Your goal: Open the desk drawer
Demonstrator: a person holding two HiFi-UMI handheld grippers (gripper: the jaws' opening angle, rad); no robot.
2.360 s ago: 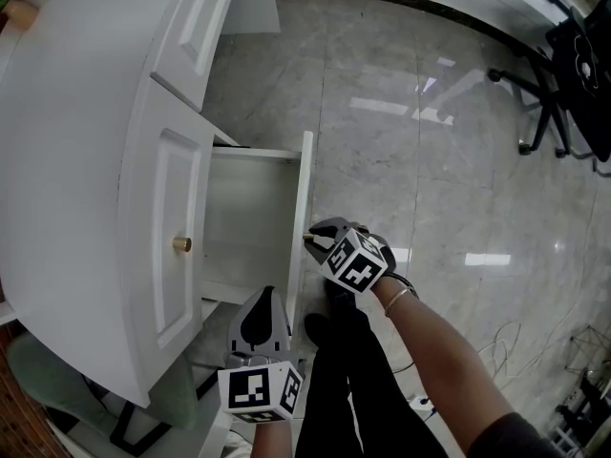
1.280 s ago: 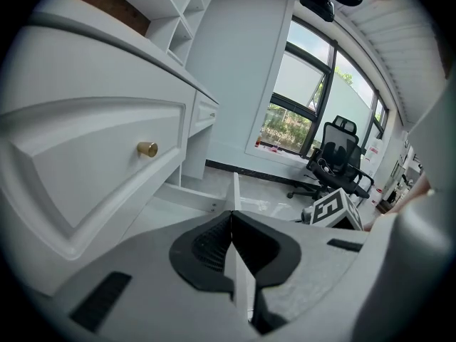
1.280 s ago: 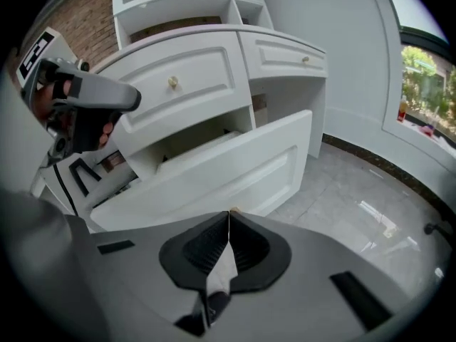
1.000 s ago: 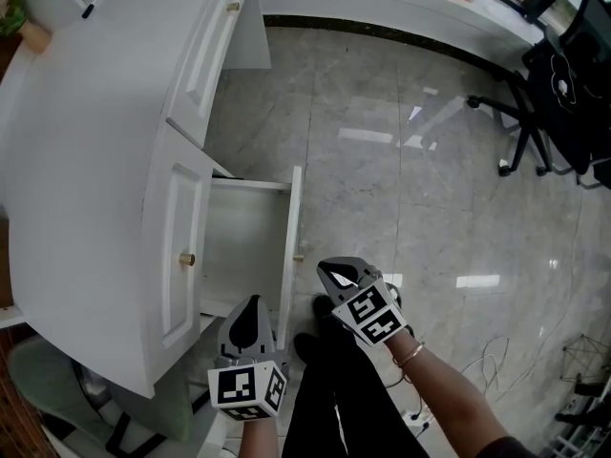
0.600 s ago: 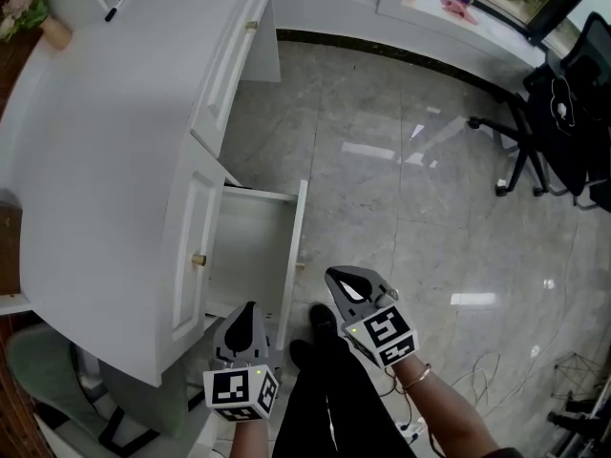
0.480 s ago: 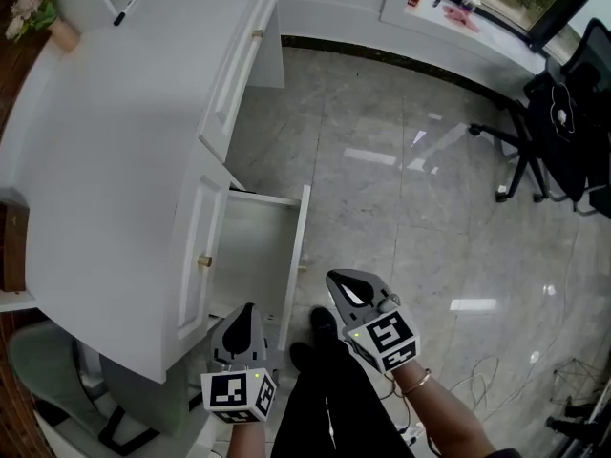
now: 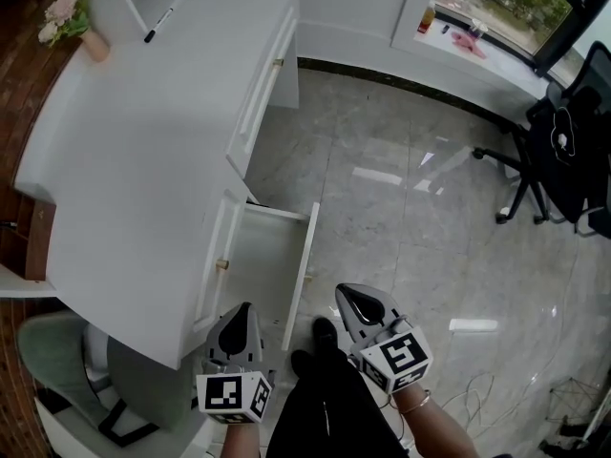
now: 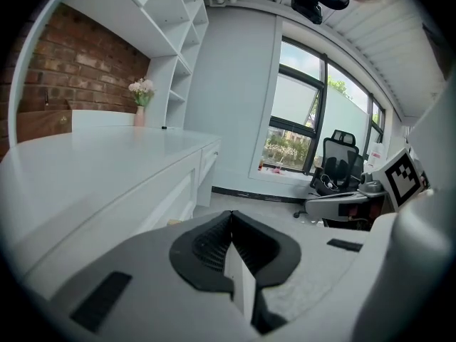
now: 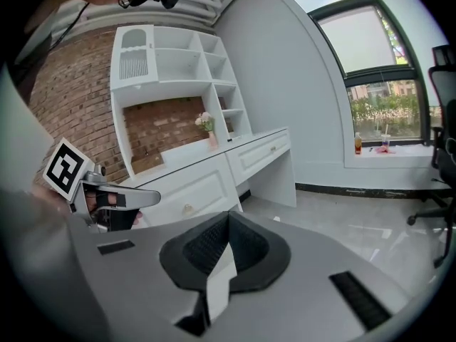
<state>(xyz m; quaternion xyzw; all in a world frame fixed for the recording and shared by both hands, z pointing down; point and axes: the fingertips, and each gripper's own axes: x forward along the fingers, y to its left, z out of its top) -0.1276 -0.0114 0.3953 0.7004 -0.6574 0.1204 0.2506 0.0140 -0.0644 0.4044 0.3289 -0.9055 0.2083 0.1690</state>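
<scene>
The white desk [image 7: 143, 160] has one drawer [image 7: 270, 267] pulled out over the marble floor, its front panel [image 7: 302, 273] towards me. Both grippers hang below it, clear of the drawer and touching nothing. My left gripper [image 7: 242, 311] is shut and empty just beside the drawer's near corner. To the right of the front panel, my right gripper [image 7: 346, 292] is also shut and empty. In the left gripper view the left gripper [image 8: 230, 216] points along the desk front. The right gripper [image 9: 228, 216] faces the desk's drawer fronts [image 9: 192, 191] in its own view.
A black office chair [image 7: 558, 141] stands at the right, with cables [image 7: 487, 380] on the floor near it. A flower vase [image 7: 74, 22] and a pen [image 7: 158, 25] sit on the desk's far end. A grey seat [image 7: 57, 351] is tucked under the desk at the left.
The right gripper has come away from the drawer front, and both grippers have risen and drawn back. The head view has lifted, showing more of the desk. The drawer stays pulled out.
</scene>
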